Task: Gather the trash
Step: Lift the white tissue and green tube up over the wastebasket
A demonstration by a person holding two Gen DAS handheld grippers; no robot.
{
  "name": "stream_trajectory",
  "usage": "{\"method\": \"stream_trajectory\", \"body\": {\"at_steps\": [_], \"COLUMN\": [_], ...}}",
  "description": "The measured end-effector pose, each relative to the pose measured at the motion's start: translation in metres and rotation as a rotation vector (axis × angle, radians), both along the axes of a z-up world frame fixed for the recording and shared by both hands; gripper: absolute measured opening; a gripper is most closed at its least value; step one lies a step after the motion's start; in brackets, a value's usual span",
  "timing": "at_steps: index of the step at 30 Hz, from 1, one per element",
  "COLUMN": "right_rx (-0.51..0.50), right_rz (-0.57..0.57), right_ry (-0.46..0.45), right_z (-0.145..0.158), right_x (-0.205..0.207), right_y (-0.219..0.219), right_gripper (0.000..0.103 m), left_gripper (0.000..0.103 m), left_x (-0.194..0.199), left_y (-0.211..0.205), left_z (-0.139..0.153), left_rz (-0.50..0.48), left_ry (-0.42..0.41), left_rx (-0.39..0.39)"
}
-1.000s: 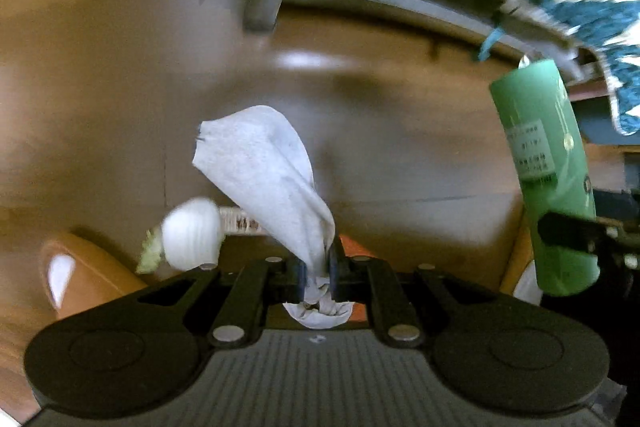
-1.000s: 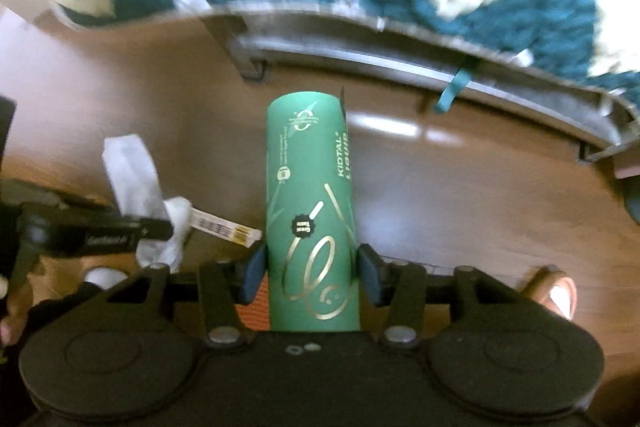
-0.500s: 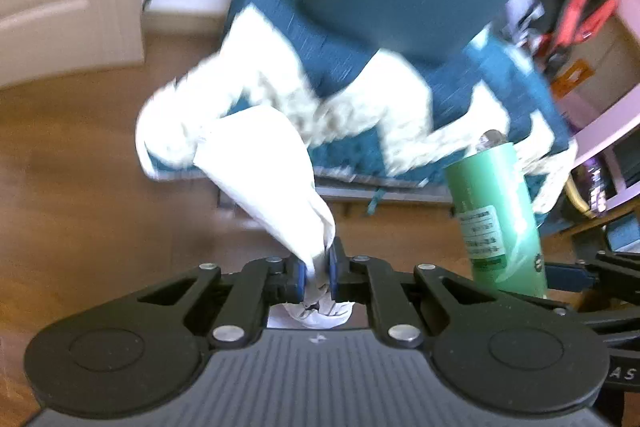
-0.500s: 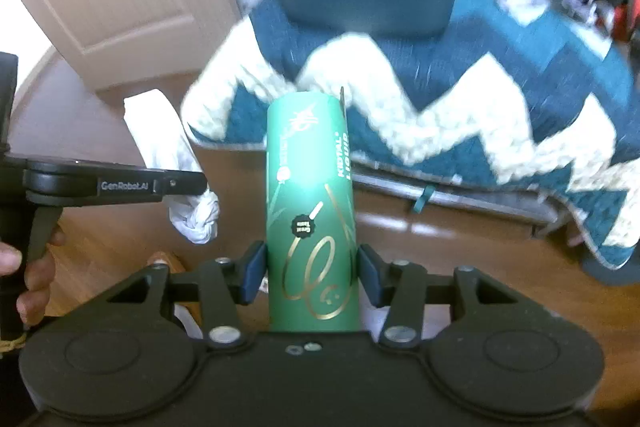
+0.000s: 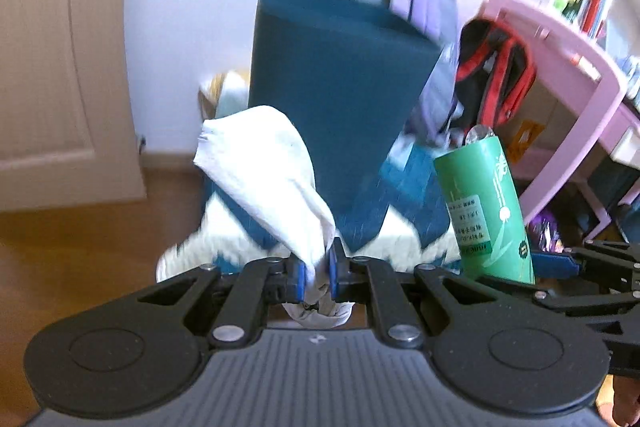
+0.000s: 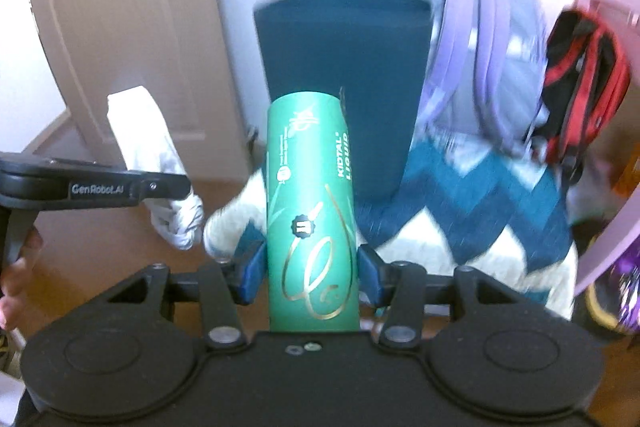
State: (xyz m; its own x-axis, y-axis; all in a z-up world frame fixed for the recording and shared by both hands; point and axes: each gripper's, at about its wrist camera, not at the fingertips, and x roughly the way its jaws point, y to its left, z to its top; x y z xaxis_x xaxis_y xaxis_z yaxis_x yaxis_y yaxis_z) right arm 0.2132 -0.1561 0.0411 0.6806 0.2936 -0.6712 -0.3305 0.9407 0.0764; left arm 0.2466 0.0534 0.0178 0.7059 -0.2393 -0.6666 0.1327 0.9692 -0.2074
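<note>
Wooden floor [image 5: 80, 247], dark bin [image 5: 340, 87] at 12 o'clock. Left gripper [image 5: 316, 277] pinches limp, light tissue [image 5: 264, 179]; right gripper [image 6: 312, 267] clamps stiff, smooth green tube [image 6: 310, 207] at its lower body.

Both grippers have swung up from the wooden floor [image 5: 60, 259] toward the dark-blue bin [image 6: 344, 67].

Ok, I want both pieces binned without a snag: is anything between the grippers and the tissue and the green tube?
Nothing is. The left gripper is already shut on the white tissue, and the right gripper is shut on the green tube. No trash bin can be identified in either view, so the path there cannot be judged.
</note>
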Motion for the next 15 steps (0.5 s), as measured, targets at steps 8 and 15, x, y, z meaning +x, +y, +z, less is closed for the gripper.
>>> {"method": "stream_trajectory", "body": {"at_steps": [8, 15], "right_rx": [0.021, 0.006], "right_rz": [-0.036, -0.060], "right_ry": [-0.174, -0.286], "right_z": [0.070, 0.098], "right_x": [0.028, 0.075], "right_y": [-0.017, -0.015], "right_gripper": [0.048, 0.048], "left_gripper": [0.011, 0.011], "left_x": [0.016, 0.058], "left_y": [-0.018, -0.030], "left_z": [0.073, 0.115], "left_rz": [0.013, 0.032], "left_ry": [-0.145, -0.208], "left_rx": [0.037, 0.040]}}
